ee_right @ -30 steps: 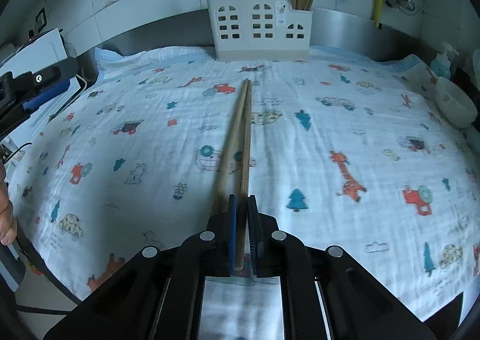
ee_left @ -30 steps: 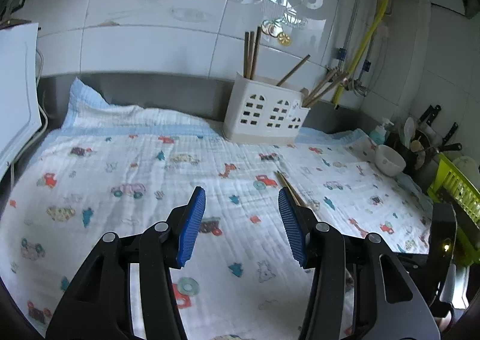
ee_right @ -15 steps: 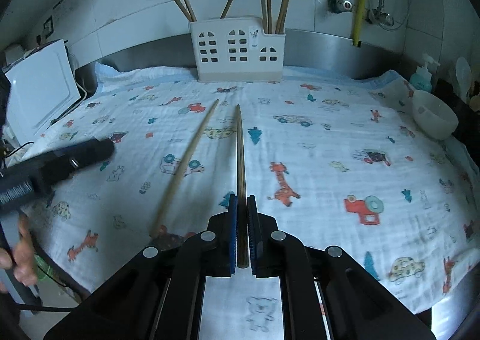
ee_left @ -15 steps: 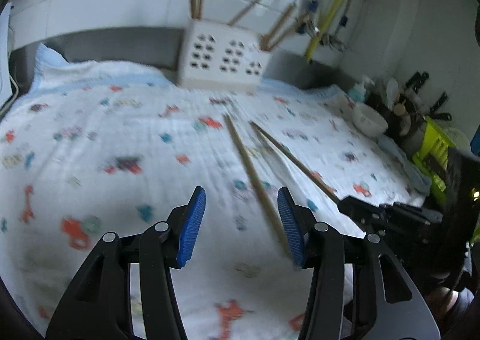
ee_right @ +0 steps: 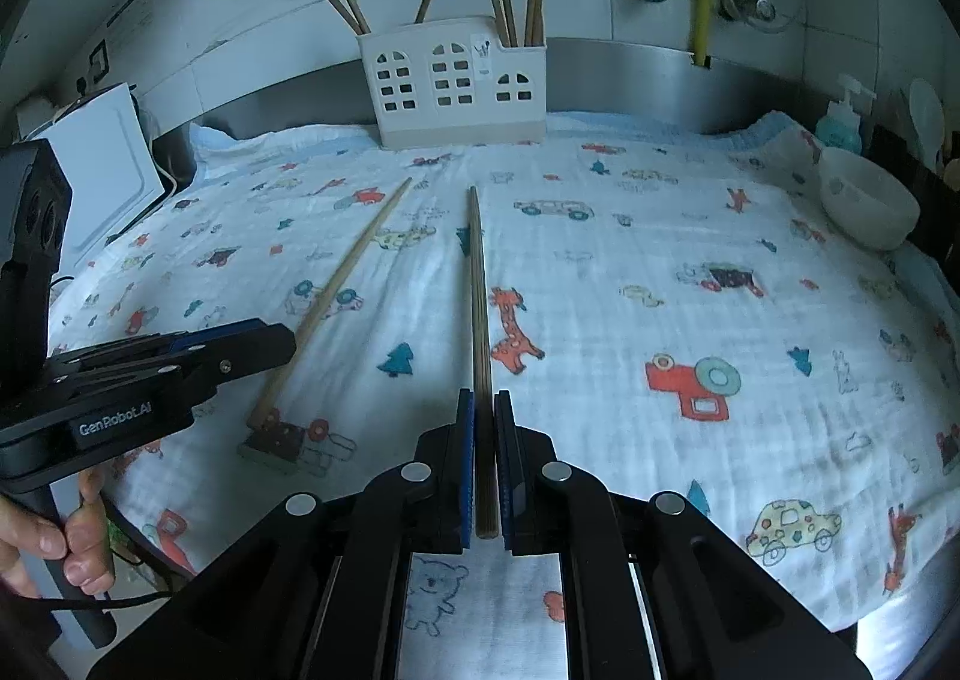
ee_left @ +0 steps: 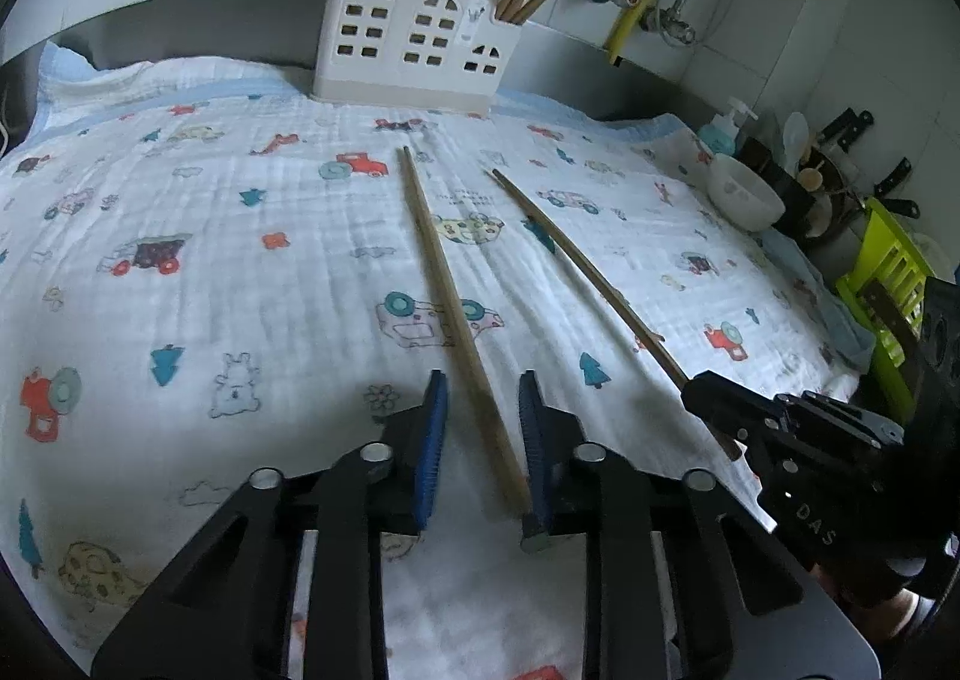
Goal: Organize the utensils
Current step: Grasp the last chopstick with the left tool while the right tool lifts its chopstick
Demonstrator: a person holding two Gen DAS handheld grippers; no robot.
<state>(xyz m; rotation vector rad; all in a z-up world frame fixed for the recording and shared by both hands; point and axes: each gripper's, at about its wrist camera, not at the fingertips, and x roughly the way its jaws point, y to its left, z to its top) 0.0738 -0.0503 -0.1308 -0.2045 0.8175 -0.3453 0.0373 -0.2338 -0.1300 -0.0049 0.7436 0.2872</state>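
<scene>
Two wooden chopsticks are over the printed cloth. My right gripper (ee_right: 483, 464) is shut on the near end of one chopstick (ee_right: 477, 284), which points toward the white utensil holder (ee_right: 456, 80). My left gripper (ee_left: 483, 440) is open, its jaws on either side of the near end of the other chopstick (ee_left: 444, 284), which lies on the cloth and rests against the right jaw. That chopstick also shows in the right wrist view (ee_right: 342, 284), as does the left gripper (ee_right: 264, 428). The holder (ee_left: 414, 50) has several chopsticks standing in it.
A white bowl (ee_right: 864, 206) sits at the cloth's right edge, with a soap bottle (ee_right: 840, 122) behind it. A green rack (ee_left: 888, 272) and knives stand further right. A white appliance (ee_right: 102, 164) is at the left. The steel backsplash runs behind the holder.
My left gripper has moved down and forward until its jaws straddle the lying chopstick, and they have narrowed. My right gripper keeps hold of its chopstick, which has parted from the other.
</scene>
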